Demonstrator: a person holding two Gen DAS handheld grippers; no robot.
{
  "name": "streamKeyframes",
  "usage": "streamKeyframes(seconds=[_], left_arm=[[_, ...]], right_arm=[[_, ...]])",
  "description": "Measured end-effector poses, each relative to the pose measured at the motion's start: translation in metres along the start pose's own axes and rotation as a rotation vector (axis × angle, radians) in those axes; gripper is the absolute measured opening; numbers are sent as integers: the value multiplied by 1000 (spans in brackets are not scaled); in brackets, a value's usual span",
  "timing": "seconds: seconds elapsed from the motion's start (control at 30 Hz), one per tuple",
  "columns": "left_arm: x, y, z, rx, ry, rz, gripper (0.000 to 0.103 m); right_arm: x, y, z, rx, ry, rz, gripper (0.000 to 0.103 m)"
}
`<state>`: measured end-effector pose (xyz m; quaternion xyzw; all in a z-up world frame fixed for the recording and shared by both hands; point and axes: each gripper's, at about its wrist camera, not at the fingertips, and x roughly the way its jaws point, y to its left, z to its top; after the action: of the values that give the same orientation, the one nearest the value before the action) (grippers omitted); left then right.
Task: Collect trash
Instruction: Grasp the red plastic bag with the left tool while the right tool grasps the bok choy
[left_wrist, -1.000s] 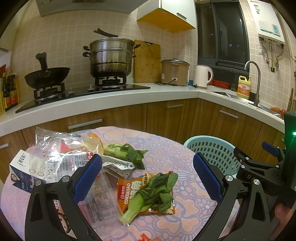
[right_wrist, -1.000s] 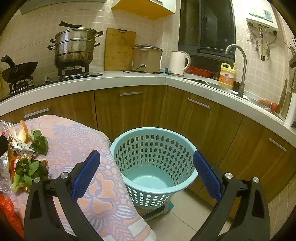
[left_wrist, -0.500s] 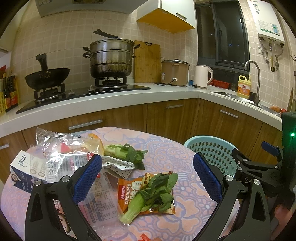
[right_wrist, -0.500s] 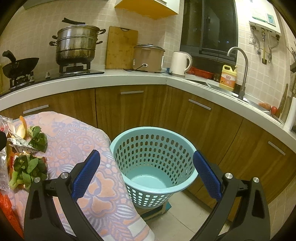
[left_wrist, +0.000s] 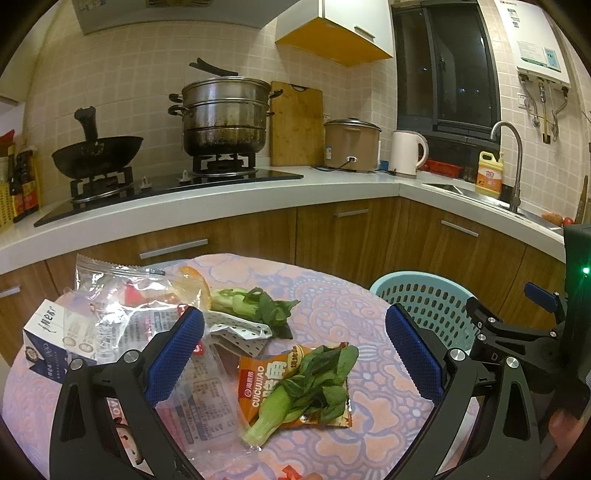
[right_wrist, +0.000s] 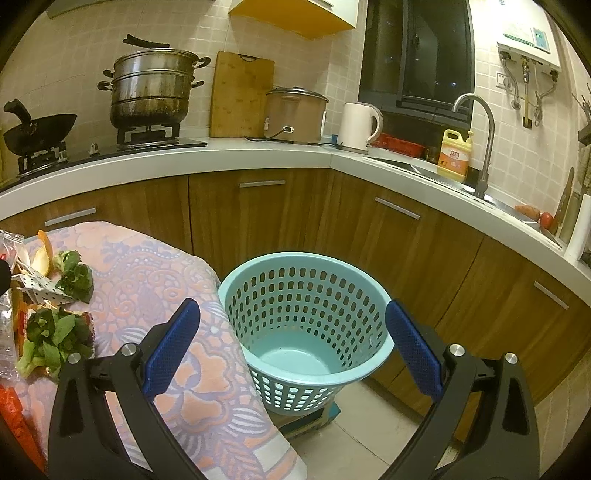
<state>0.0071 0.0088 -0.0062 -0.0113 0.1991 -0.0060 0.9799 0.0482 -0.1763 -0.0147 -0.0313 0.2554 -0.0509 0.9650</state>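
Perforated plastic basket (right_wrist: 306, 317); crinkled orange wrapper (left_wrist: 258, 376).

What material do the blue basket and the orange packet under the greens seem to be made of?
The blue basket looks like moulded plastic with a smooth matte finish: its wall has even rows of punched slots and a rolled rim. The orange packet seems to be thin printed plastic film, perhaps foil-lined: it is glossy, creased and lies flat under the greens.

L gripper (left_wrist: 295, 354) & R gripper (right_wrist: 291, 347): jaws wide apart, nothing held.
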Motion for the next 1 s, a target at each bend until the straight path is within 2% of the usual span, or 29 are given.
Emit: streamKeyframes(seconds=[0.4, 0.5, 0.63, 0.73, 0.8, 1.0], left_arm=[[-43, 46, 25, -119, -45, 27, 96], [-54, 59, 18, -151, 0, 30, 96], [-67, 63, -8, -165, 99, 78, 95], [-74, 58, -31, -172, 151, 102, 95], [-77, 53, -46, -178, 178, 122, 95], [-64, 45, -74, -196, 262, 109, 94]], right_arm=[[-20, 19, 17, -21, -40, 209, 95], [-23, 28, 18, -37, -40, 245, 95], [-25, 38, 17, -64, -44, 287, 95], [-25, 48, 17, -92, -41, 350, 95], [-24, 55, 18, -117, -39, 407, 95], [-19, 80, 16, -217, -15, 604, 95]])
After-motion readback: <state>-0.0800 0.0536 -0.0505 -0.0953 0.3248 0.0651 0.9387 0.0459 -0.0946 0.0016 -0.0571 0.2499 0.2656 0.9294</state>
